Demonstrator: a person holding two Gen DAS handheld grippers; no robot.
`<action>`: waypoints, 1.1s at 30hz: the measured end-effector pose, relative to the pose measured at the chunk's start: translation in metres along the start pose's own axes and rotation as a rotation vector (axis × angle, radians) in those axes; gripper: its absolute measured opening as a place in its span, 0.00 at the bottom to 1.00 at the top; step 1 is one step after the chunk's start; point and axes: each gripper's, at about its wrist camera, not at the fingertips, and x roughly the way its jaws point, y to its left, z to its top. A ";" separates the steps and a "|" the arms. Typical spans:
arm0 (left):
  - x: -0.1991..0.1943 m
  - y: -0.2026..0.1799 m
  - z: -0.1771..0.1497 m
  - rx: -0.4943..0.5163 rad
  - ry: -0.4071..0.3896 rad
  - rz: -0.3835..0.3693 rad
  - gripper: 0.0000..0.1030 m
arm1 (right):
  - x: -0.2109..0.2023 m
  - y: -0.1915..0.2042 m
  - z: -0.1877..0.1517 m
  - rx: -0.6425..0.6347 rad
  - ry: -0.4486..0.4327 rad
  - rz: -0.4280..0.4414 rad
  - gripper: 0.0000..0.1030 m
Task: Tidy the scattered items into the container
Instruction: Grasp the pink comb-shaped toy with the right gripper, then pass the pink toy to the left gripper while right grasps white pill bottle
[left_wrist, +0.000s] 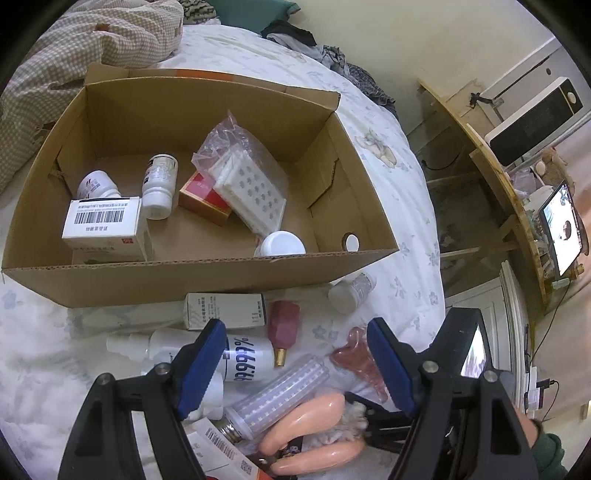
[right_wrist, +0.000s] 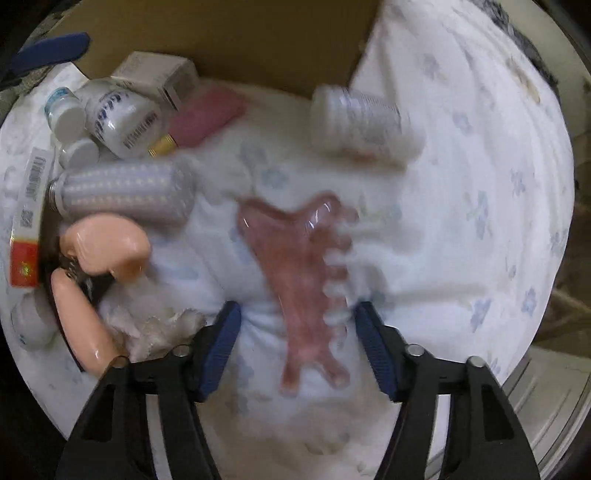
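Note:
An open cardboard box (left_wrist: 207, 284) on the bed holds white bottles, small cartons and a bagged white tray (left_wrist: 251, 184). Before it lie a white carton (left_wrist: 225, 310), a pink bottle (left_wrist: 282, 325), a spray bottle (left_wrist: 251, 354), an LED bulb (left_wrist: 284, 391) and a white pill bottle (left_wrist: 351, 291). My left gripper (left_wrist: 293, 328) hovers open above these, holding nothing. My right gripper (right_wrist: 295, 308) points down at the sheet, open, its fingers on either side of a pink toothed comb (right_wrist: 299, 258) without clamping it. The right wrist view is blurred.
Peach-coloured handles (right_wrist: 107, 247), a red-and-white carton (right_wrist: 27, 221) and more white bottles (right_wrist: 122, 118) crowd the left of the right wrist view. A checked quilt (left_wrist: 92, 37) lies behind the box. The bed edge, a wooden desk (left_wrist: 491, 158) and a lit screen (left_wrist: 561, 229) are at the right.

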 end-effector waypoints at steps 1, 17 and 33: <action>0.001 0.000 0.000 -0.001 0.003 -0.002 0.77 | -0.003 -0.008 0.002 0.043 -0.017 0.027 0.32; 0.008 0.005 0.002 -0.119 0.086 -0.356 0.77 | -0.117 -0.017 0.007 0.105 -0.344 0.325 0.32; 0.007 0.015 0.006 -0.186 0.064 -0.420 0.21 | -0.109 0.028 0.021 -0.007 -0.338 0.363 0.32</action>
